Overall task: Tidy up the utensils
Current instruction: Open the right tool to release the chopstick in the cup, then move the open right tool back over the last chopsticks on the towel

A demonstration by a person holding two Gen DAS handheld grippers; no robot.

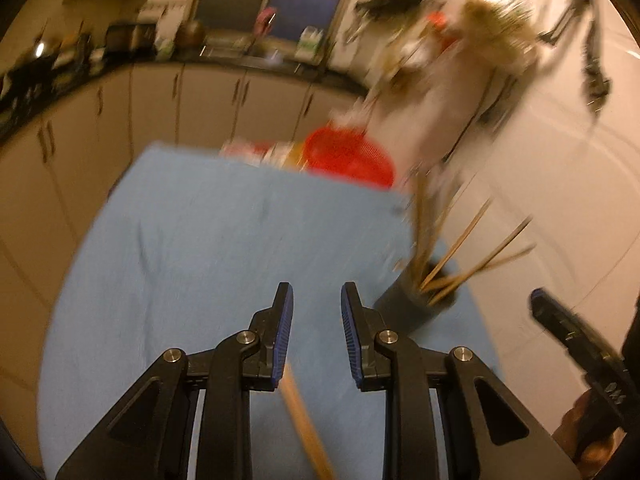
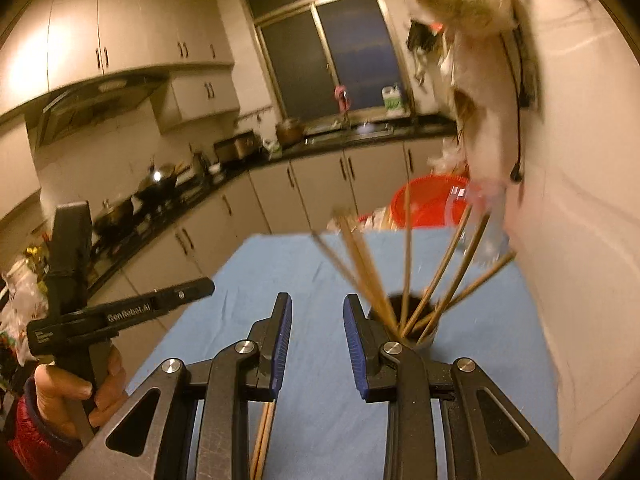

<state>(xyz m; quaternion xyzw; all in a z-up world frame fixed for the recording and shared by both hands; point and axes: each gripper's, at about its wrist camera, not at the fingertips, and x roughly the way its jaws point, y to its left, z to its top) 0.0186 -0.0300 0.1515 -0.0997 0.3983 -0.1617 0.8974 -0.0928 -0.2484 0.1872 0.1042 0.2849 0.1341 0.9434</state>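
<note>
We see a bundle of thin wooden chopsticks (image 2: 404,280) standing fanned out in a dark cylindrical holder (image 2: 424,330), just ahead and to the right of our right gripper (image 2: 316,336). From the left gripper (image 1: 316,332) the same holder (image 1: 416,308) sits ahead on the right, its sticks splaying outward. A loose wooden stick (image 1: 304,424) lies on the cloth beneath the left gripper, and a pair of sticks (image 2: 264,436) lies beneath the right one.

We judge these sticks light, stiff and smooth, likely to roll or slip between pads; taking one near its middle, across the ribbed blue pads (image 2: 280,344), should keep it from pivoting. The holder looks top-heavy with so many leaning sticks, so a nudge could tip it.

Both grippers have their jaws apart, with nothing between them.

Everything rests on a soft, slightly creased light-blue cloth (image 2: 280,264) over the table. Beyond the holder sits a red plastic mesh basket (image 2: 432,200). To the left, a hand (image 2: 76,392) in a red sleeve grips the other tool's handle.
</note>
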